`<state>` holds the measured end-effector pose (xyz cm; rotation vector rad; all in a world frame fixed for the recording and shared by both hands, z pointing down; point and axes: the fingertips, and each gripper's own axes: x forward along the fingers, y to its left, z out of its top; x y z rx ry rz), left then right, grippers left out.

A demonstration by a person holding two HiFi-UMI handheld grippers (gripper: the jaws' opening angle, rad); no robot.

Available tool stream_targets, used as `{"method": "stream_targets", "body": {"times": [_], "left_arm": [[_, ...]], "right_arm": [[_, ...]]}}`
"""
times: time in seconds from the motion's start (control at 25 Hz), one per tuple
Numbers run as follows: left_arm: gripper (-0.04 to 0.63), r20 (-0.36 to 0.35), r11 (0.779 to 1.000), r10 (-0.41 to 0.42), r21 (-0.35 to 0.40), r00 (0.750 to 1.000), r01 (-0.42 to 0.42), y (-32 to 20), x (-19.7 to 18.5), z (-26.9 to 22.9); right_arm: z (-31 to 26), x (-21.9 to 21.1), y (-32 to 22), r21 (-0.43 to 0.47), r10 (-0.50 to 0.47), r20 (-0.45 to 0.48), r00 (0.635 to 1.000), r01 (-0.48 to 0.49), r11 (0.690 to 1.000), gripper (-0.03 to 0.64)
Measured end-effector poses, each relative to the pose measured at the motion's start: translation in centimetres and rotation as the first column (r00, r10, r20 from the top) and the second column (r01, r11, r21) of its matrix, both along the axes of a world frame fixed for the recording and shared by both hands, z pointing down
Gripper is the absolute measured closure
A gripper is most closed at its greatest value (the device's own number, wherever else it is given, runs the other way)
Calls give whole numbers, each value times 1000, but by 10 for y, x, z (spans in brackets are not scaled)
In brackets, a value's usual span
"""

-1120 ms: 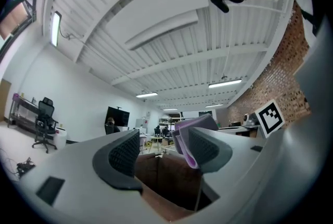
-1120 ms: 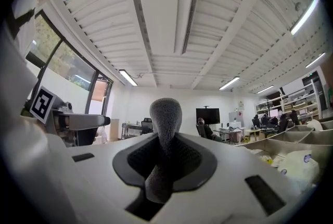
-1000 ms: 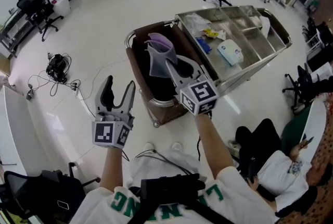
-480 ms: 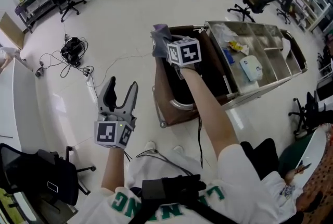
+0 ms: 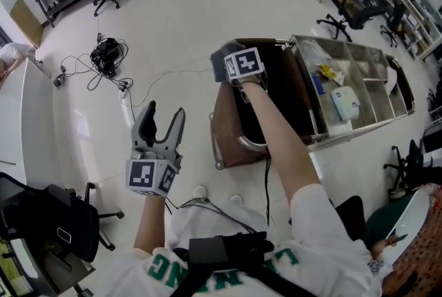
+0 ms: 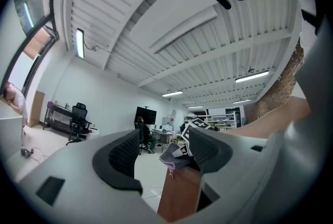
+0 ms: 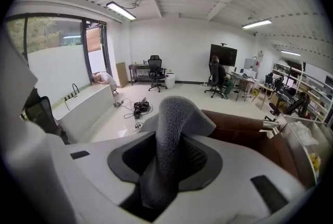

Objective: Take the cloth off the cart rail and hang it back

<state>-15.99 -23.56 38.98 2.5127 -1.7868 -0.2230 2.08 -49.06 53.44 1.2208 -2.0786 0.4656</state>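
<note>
The grey cloth (image 5: 219, 61) lies bunched on the far left corner of the cart's brown bin (image 5: 231, 140), with a lilac edge showing in the left gripper view (image 6: 174, 154). My right gripper (image 5: 233, 68) is over that corner, its marker cube hiding the jaws from above. In the right gripper view a thick fold of the cloth (image 7: 174, 124) stands up between the jaws of the right gripper (image 7: 171, 159), which are opening, and a dark gap shows beside the fold. My left gripper (image 5: 161, 124) hangs open and empty over the floor, left of the cart.
The steel cart tray (image 5: 397, 92) to the right of the bin carries several small items. Cables (image 5: 107, 54) lie on the floor at the far left, a black chair (image 5: 41, 219) stands near left, and office chairs line the far side.
My right arm has carried the cloth from over the bin's middle to its far left corner, and the view has swung left. The left gripper has stayed put.
</note>
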Motion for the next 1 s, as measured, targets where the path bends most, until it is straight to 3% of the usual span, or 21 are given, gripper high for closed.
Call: {"method": "stream_targets", "body": {"times": [0.12, 0.2, 0.24, 0.36, 0.56, 0.8, 1.0], "left_arm": [[311, -22, 1000, 8, 23, 1000, -8, -2, 7, -11], [311, -23, 1000, 14, 19, 1000, -13, -2, 11, -12], [311, -24, 1000, 19, 18, 1000, -18, -3, 13, -14], [311, -26, 1000, 24, 21, 999, -23, -3, 15, -15], [311, -6, 1000, 3, 23, 1000, -2, -7, 2, 2], [311, 0, 999, 38, 6, 999, -38, -11, 17, -4], [311, -12, 997, 71, 22, 997, -70, -13, 34, -16]], "right_arm": [[3, -11, -1, -29, -34, 16, 999, 35, 999, 401], [9, -23, 2, -63, -69, 24, 997, 71, 996, 294], [12, -24, 2, -70, -73, 10, 997, 73, 995, 276], [20, -18, 1, -69, -60, -9, 998, 59, 996, 276], [7, -18, 2, -19, -80, 102, 992, 83, 996, 276], [-14, -16, 11, 91, -146, 221, 964, 129, 987, 276], [-14, -15, 18, 112, -183, 228, 956, 161, 981, 279]]}}
